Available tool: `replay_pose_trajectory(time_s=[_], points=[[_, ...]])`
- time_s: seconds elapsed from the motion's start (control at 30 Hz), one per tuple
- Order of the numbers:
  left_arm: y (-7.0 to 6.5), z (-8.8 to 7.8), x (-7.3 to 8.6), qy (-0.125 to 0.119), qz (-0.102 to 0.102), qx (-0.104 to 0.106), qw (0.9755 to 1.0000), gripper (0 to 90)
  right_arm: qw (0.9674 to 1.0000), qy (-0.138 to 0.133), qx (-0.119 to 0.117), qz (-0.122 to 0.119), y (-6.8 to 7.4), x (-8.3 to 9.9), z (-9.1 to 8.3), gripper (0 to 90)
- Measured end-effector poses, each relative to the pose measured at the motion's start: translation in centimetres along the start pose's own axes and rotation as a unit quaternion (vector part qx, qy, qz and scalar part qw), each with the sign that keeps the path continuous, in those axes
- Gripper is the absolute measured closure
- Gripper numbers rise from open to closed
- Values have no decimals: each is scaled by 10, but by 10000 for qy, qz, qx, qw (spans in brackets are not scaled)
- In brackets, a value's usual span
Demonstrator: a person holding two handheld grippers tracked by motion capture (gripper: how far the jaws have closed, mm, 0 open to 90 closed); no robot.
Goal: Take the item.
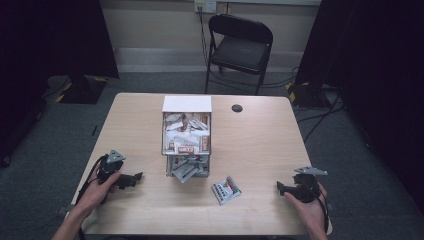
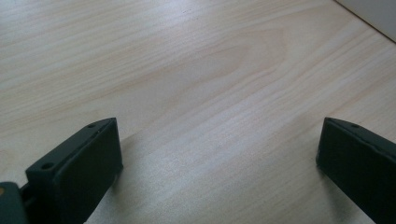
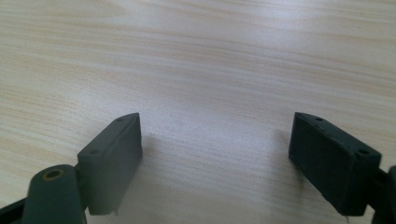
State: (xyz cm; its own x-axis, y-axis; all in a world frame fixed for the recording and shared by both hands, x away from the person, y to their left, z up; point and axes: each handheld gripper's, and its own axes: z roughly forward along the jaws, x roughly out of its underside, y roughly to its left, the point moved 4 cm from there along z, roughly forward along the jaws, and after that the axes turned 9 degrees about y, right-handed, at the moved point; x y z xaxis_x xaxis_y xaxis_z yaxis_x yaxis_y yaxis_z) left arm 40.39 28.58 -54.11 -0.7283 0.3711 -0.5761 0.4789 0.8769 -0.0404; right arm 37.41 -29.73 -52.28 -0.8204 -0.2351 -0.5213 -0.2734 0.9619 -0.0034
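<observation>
A clear two-tier organiser box full of small sachets stands in the middle of the wooden table. One sachet packet lies loose on the table in front of it, to the right. My left gripper rests on the table at the left, held by a hand, pointing right toward the box. Its jaws stand wide apart over bare wood. My right gripper sits at the right, pointing left toward the loose packet. Its jaws are open with only bare table between them.
A white lid or card lies behind the box. A dark round grommet is set in the table's far side. A black folding chair stands beyond the table, with cables on the grey floor.
</observation>
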Motion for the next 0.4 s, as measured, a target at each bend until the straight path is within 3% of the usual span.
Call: replay_pose_trajectory(time_s=[0.13,0.4], points=[[0,0,0,-1,0,0,10000,0,9995,-328,40,-24,2,3,5,99],[0,0,0,-1,0,1,10000,0,9993,-378,67,20,2,4,5,98]])
